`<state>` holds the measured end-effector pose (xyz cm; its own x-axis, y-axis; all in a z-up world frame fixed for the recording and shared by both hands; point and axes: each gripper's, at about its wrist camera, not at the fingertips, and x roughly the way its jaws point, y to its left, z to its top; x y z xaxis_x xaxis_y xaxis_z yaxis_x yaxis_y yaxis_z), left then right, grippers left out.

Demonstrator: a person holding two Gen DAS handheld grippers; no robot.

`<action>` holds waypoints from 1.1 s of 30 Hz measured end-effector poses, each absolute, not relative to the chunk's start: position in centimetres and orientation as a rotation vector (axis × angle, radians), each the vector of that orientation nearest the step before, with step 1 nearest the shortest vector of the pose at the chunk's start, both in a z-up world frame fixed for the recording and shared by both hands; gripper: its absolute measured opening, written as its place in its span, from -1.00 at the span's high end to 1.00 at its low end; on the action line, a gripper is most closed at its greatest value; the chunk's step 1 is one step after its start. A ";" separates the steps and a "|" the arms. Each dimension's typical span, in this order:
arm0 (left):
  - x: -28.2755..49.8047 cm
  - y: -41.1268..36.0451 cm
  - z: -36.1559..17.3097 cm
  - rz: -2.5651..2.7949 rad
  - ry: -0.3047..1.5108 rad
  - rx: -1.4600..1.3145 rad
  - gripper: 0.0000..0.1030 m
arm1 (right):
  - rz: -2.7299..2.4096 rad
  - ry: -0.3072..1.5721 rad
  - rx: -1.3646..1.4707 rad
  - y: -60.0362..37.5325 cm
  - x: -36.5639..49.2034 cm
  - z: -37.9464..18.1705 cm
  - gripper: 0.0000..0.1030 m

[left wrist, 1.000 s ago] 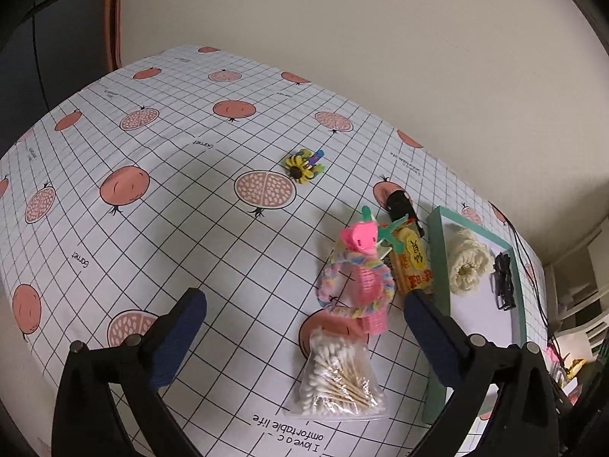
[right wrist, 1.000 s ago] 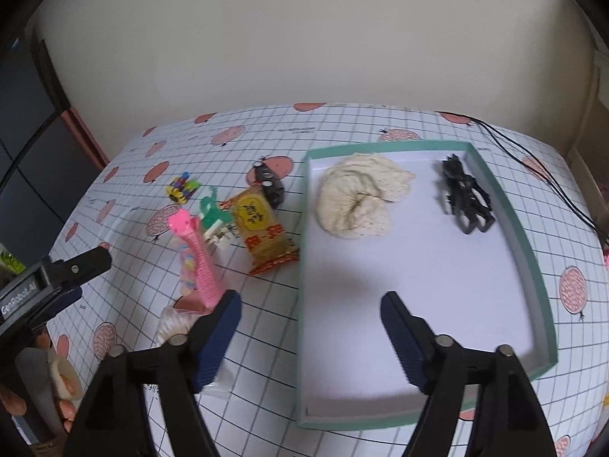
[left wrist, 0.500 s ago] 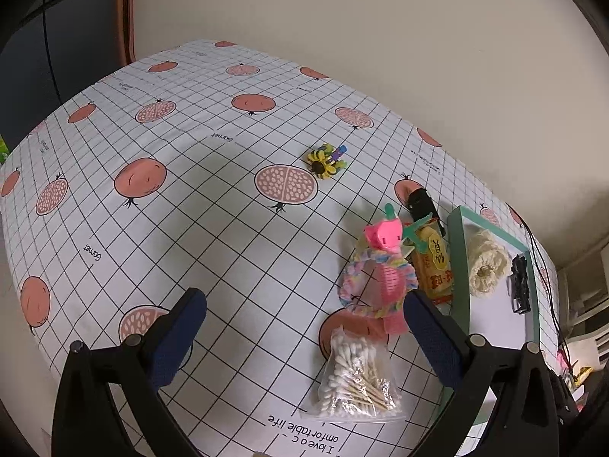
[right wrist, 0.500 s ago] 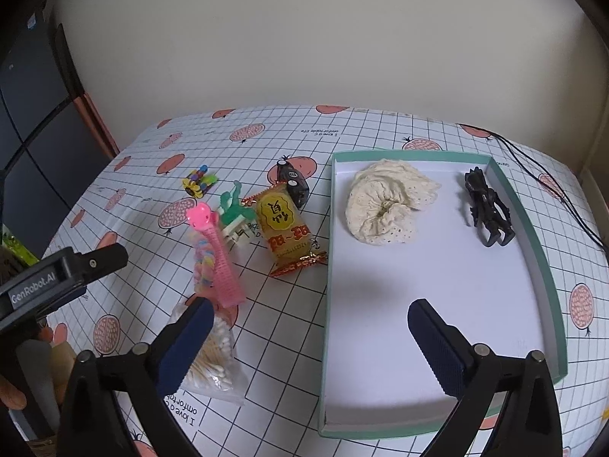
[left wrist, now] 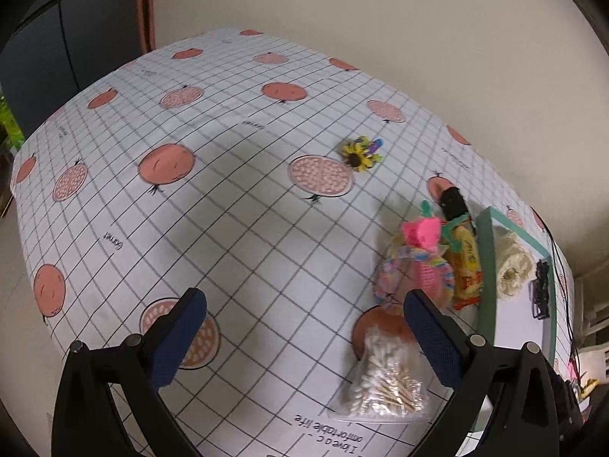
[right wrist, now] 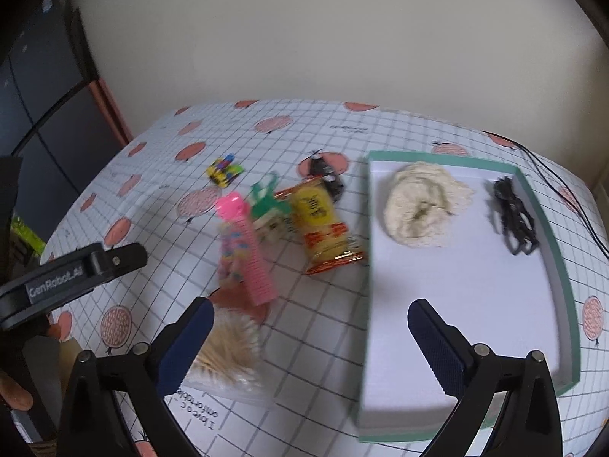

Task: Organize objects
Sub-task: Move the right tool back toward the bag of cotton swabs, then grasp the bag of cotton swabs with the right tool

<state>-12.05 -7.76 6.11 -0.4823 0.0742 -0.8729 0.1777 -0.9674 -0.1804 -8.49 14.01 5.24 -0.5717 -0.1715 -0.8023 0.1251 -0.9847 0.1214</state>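
A green-rimmed white tray (right wrist: 552,228) holds a cream scrunchie (right wrist: 422,205) and a black claw clip (right wrist: 514,217). Left of it lie a yellow snack packet (right wrist: 323,224), a green clip (right wrist: 266,198), a pink comb (right wrist: 247,251) with a pastel hair tie, a small black item (right wrist: 323,171), a sunflower clip (right wrist: 224,169) and a bag of cotton swabs (right wrist: 228,354). My right gripper (right wrist: 308,331) hovers open over the tray's left rim. My left gripper (left wrist: 304,327) is open and empty above bare cloth, left of the swab bag (left wrist: 384,377) and comb (left wrist: 422,251).
A grid tablecloth with pomegranate prints (left wrist: 167,163) covers the table up to a cream wall. A black cable (right wrist: 563,186) runs past the tray's far right corner. The left gripper's black frame (right wrist: 76,270) and a hand (right wrist: 15,392) show at the left edge. Dark furniture (left wrist: 76,38) stands beyond the table's left end.
The right gripper has shifted left and back, from over the tray's middle to over its left rim. The left gripper has drawn back and left, away from the pile. Both have stayed open.
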 end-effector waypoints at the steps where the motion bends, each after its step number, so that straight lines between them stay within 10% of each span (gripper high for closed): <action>1: -12.1 -8.0 6.0 -2.618 0.386 1.568 -1.00 | -2.629 -0.055 1.364 13.3 -8.6 5.0 -1.00; 22: -12.7 -10.8 3.9 -2.513 0.450 1.615 -1.00 | -2.448 0.176 1.577 8.1 -9.2 0.0 -0.96; 33: -13.2 -9.3 3.8 -2.554 0.422 1.627 -1.00 | -2.488 0.061 1.639 11.5 -10.0 0.2 -0.63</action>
